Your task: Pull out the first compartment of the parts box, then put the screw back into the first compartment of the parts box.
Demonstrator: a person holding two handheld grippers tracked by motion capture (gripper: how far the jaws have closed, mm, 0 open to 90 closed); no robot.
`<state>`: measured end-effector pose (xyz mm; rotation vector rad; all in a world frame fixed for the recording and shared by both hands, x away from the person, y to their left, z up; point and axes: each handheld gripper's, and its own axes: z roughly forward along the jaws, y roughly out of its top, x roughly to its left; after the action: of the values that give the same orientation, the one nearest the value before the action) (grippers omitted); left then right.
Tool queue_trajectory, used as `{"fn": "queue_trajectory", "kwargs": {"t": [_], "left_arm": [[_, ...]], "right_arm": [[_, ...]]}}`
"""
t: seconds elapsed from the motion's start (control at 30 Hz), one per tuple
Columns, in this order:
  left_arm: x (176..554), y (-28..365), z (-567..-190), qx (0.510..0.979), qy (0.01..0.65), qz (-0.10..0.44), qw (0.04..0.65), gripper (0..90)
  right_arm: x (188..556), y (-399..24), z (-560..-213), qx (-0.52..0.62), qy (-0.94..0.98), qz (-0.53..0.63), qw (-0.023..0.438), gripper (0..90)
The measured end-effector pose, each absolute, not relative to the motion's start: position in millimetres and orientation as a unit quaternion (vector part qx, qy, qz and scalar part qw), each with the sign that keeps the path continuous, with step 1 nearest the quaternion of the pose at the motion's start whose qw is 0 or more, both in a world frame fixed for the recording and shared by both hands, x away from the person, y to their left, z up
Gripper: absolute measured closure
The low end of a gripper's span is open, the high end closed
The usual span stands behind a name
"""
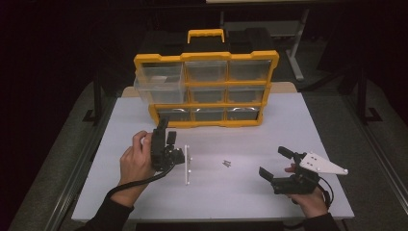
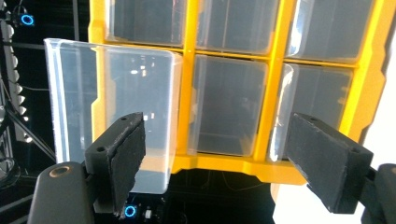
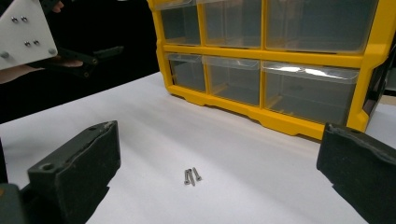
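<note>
With the top-left drawer (image 1: 159, 83) pulled partway out of the yellow organizer (image 1: 207, 89), the work looks to be at the pick-up stage: a small cluster of screws (image 1: 226, 164) lies on the bare white table (image 1: 269, 192), out in front of the organizer and between the two hands. Over on the right, the right gripper (image 1: 273, 165) rests low near the table edge, jaws spread wide and nothing between them, and its own view looks straight across at those screws (image 3: 192, 176), lined up nicely between the pads. On the other side, the left gripper (image 1: 165, 132) is held up, pointing at the organizer, jaws apart and empty, the open drawer (image 2: 112, 116) right ahead of it. My read: the next move calls for the right gripper to slide forward and low, then pinch the screws without scattering them, since they're tiny and lie flat. A thin white strip (image 1: 187, 166) lies just beside the left hand (image 1: 134, 161). Around the table the room is dark, with grey floor and black frame legs at both sides.
</note>
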<state>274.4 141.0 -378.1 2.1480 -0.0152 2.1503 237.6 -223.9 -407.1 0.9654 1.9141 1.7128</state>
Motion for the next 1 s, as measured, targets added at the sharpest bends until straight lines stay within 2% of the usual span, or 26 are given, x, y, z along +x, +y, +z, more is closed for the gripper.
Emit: {"fn": "queue_trajectory", "kwargs": {"t": [0.7, 1.0], "left_arm": [[268.5, 134.7, -413.1, 0.726, -0.005, 0.686, 0.046, 14.2], [268.1, 128.9, -421.2, 0.734, 0.007, 0.677, 0.049, 3.3]], "right_arm": [[237.7, -224.5, -406.8, 0.345, 0.683, 0.612, 0.200, 0.0], [237.7, -225.3, -406.5, 0.340, 0.683, 0.614, 0.202, 0.0]]}}
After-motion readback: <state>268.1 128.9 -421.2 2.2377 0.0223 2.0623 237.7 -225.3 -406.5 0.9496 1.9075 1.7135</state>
